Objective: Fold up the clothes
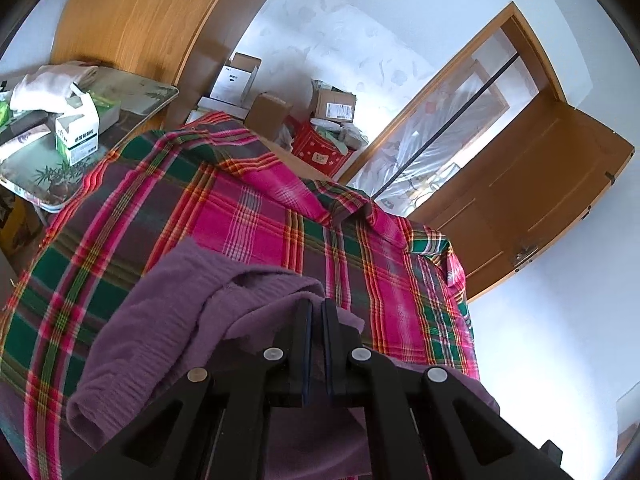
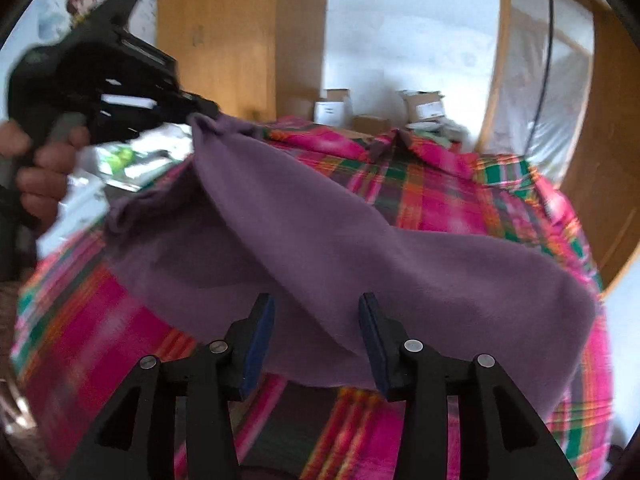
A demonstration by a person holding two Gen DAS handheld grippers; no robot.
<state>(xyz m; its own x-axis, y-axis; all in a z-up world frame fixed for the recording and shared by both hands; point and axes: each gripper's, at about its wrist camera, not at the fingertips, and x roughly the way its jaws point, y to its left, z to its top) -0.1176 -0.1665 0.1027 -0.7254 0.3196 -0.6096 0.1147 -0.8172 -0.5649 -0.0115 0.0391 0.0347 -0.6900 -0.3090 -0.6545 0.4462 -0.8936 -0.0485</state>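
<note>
While your left hand-held gripper [image 1: 316,308] is clamped on a corner of the purple cloth [image 2: 304,224], lifted over the plaid bed cover [image 1: 248,216], your right hand-held gripper [image 2: 316,316] gapes with nothing in it (cloth just beyond). One-corner pulling could bunch the cloth or slip it free.

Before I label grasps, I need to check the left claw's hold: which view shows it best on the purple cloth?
The right wrist view: the left claw lifts the purple cloth by a pinched corner. The left wrist view shows only its shut fingers with fabric bunched around them.
</note>
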